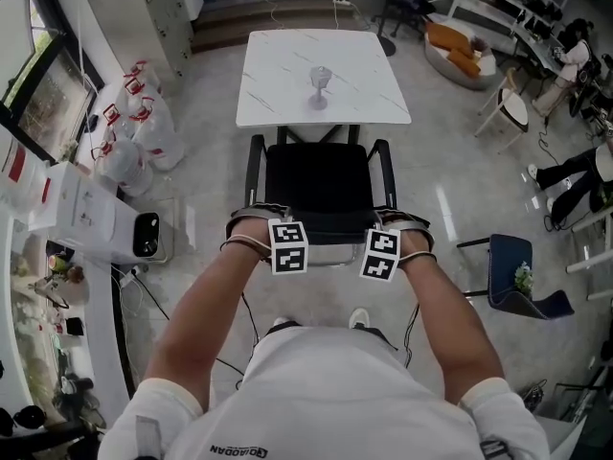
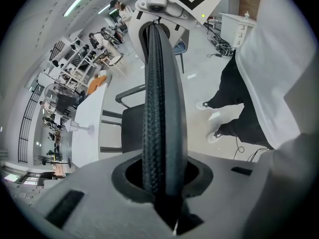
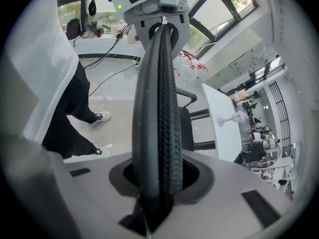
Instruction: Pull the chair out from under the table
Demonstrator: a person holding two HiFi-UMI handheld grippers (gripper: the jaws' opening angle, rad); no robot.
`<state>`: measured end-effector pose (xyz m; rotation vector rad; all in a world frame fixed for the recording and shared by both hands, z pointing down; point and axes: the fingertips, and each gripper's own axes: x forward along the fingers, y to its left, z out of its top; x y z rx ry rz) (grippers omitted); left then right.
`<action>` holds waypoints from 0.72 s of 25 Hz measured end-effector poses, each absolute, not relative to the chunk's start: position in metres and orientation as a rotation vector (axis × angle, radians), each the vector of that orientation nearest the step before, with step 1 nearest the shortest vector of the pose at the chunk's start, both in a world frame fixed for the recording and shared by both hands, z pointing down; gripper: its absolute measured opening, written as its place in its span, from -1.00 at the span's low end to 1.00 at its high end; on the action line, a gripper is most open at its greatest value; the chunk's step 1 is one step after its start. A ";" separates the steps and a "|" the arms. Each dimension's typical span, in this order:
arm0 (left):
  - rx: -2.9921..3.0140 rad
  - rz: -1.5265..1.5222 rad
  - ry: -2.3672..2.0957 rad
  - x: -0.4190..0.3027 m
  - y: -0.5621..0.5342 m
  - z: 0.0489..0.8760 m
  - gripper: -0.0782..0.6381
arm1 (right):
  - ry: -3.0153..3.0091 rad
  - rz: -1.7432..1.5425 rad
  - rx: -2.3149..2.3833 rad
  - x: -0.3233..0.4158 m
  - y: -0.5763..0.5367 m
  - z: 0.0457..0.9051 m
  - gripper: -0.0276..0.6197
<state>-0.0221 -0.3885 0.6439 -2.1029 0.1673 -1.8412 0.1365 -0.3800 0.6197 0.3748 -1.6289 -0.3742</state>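
**Both grippers on the chair back, chair square to the near edge**

Here we are, looking straight down over the person's shoulders, both arms stretched forward. The black chair stands centred on the near edge of the white table. The front of its frame runs in right at that edge, while most of the seat and both armrests show clear of the tabletop. The backrest faces the person.

Both tools sit at the top of that backrest, one toward each end, marker cubes side by side. The left gripper points across at its partner. Its two ribbed black jaws are pressed flat together along their whole length, and nothing shows between them. Same story on the other side: the right gripper is clenched tight, pads face to face, no part of the chair visible in the bite. Each gripper view catches the other tool's cube just past the jaw tips.

Up on the tabletop, a clear stemmed glass stands upright about midway between the left and right edges, a touch nearer the near edge than the far one. Off the right edge, well apart, stands a blue chair. White bags sit on the floor off the left edge.
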 end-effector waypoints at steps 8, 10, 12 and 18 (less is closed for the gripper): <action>-2.108 -1.849 0.150 -0.019 -0.385 0.644 -0.56 | -1.628 -0.375 0.378 0.139 -0.378 0.619 -0.61; -2.105 -1.847 0.151 -0.018 -0.386 0.643 -0.56 | -1.627 -0.373 0.376 0.140 -0.377 0.619 -0.61; -2.104 -1.845 0.153 -0.016 -0.385 0.643 -0.56 | -1.628 -0.371 0.374 0.141 -0.376 0.618 -0.61; -2.088 -1.826 0.175 -0.010 -0.377 0.641 -0.56 | -1.630 -0.361 0.376 0.146 -0.363 0.618 -0.62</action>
